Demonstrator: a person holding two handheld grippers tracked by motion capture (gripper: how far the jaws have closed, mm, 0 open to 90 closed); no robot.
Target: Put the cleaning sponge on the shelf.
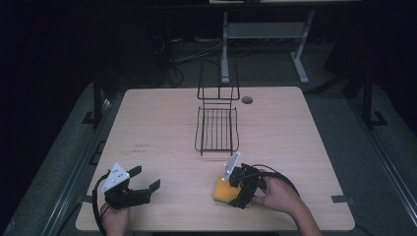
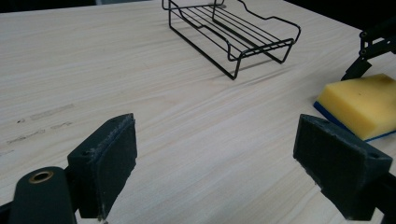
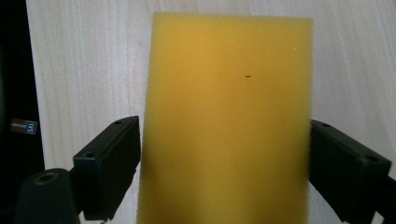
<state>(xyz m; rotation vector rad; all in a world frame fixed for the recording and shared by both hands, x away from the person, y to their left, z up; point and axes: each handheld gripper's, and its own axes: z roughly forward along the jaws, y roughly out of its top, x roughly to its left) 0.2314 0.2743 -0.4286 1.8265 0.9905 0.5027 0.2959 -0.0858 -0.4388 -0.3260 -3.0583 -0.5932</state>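
1. Pale wood-grain covers the table [image 1: 147, 128], which stands against a dark floor with cables and a desk frame beyond its far edge.
2. At the near left corner, the person's left hand [image 1: 115, 219] holds the left gripper [image 1: 146, 183] low over the tabletop. Its jaws stand wide apart with only bare wood between them, and its grey three-cornered plate faces up.
3. In the left gripper view, the two black pads [image 2: 105, 163] frame open table, with the wire rack ahead and the sponge off to the right.
4. Near the table's middle sits a black wire rack [image 1: 217, 129], long and narrow, with a tall wire loop rising at its far end.
5. Just right of centre at the near edge lies a yellow sponge [image 1: 222, 190] with a blue underside, flat on the wood.
6. The right gripper [image 1: 231, 189], held by the right hand [image 1: 278, 195], is at the sponge. In the right gripper view its jaws sit on either side of the sponge [image 3: 226, 121], right at its edges; whether they press it I cannot tell.
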